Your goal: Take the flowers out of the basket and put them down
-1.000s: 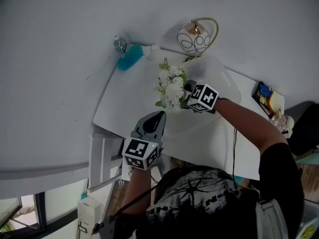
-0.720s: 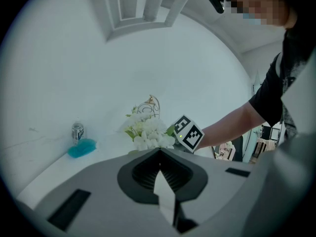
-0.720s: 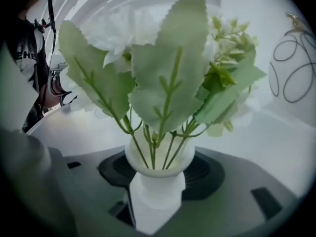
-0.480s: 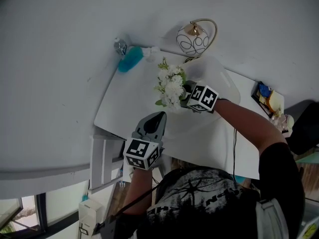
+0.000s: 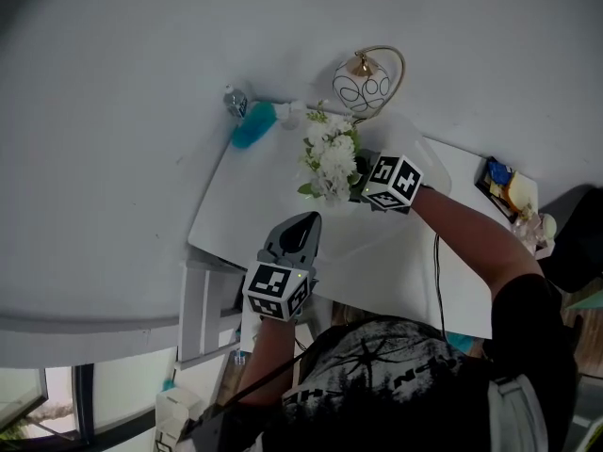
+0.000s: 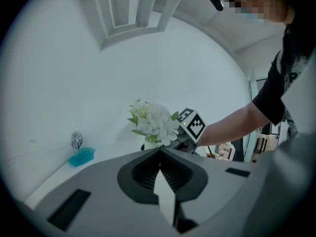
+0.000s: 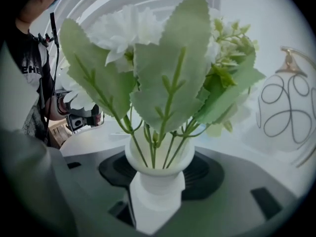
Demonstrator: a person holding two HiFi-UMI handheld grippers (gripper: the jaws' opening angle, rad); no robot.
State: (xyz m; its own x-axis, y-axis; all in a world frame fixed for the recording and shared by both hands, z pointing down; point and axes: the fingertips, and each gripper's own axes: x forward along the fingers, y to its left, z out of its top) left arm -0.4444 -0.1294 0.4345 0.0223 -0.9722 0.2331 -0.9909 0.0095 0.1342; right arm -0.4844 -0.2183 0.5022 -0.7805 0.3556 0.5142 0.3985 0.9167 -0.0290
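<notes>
A bunch of white flowers (image 5: pixel 330 153) with green leaves stands in a small white vase (image 7: pixel 158 177). My right gripper (image 5: pixel 360 179) is shut on the vase's neck and holds it upright above the white table (image 5: pixel 254 205). Its jaws have just been closing, with the vase between them. In the right gripper view the leaves (image 7: pixel 168 78) fill the picture. No basket shows clearly. My left gripper (image 5: pixel 300 226) hovers near the table's front edge, jaws together and nothing in them. It points at the flowers (image 6: pixel 153 122).
A white globe ornament (image 5: pixel 363 81) with a gold hoop stands behind the flowers. A teal duster (image 5: pixel 252 125) and a small can (image 5: pixel 235 100) lie at the table's far left corner. A tray of small items (image 5: pixel 504 185) sits at the right end.
My right gripper has lifted the vase of flowers up off the table. The left gripper has stayed where it was.
</notes>
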